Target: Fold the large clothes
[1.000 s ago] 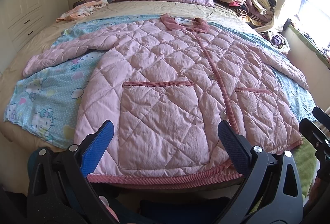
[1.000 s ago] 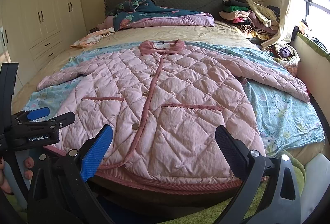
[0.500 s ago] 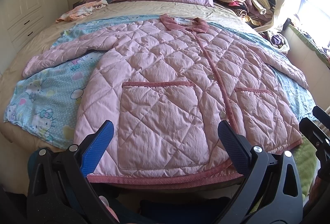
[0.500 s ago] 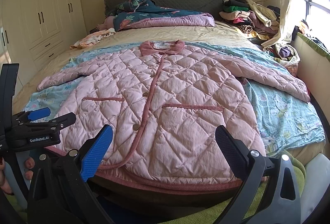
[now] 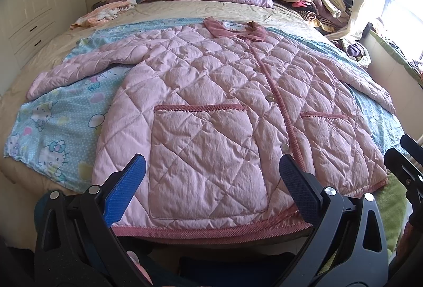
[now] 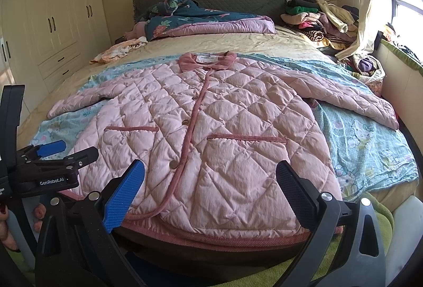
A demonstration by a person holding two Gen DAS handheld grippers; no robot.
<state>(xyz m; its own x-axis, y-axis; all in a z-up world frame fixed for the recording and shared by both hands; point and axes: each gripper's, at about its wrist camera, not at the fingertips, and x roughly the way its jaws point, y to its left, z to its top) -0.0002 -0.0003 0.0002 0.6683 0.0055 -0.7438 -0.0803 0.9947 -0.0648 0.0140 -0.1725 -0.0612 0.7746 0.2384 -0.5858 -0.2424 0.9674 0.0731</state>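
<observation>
A large pink quilted jacket [image 5: 211, 107] lies flat and face up on the bed, buttoned, collar at the far end, both sleeves spread out; it also shows in the right wrist view [image 6: 211, 128]. Its hem hangs at the near edge of the bed. My left gripper [image 5: 211, 170] is open and empty, held just before the hem on the jacket's left half. My right gripper [image 6: 211, 173] is open and empty, just before the hem on the right half. The left gripper also shows at the left of the right wrist view [image 6: 53, 154].
A blue Hello Kitty sheet [image 5: 53, 117] lies under the jacket. A folded duvet [image 6: 206, 19] and a small garment [image 6: 119, 50] lie near the headboard. A pile of clothes [image 6: 322, 17] sits at the far right by the window. White wardrobes [image 6: 53, 22] stand on the left.
</observation>
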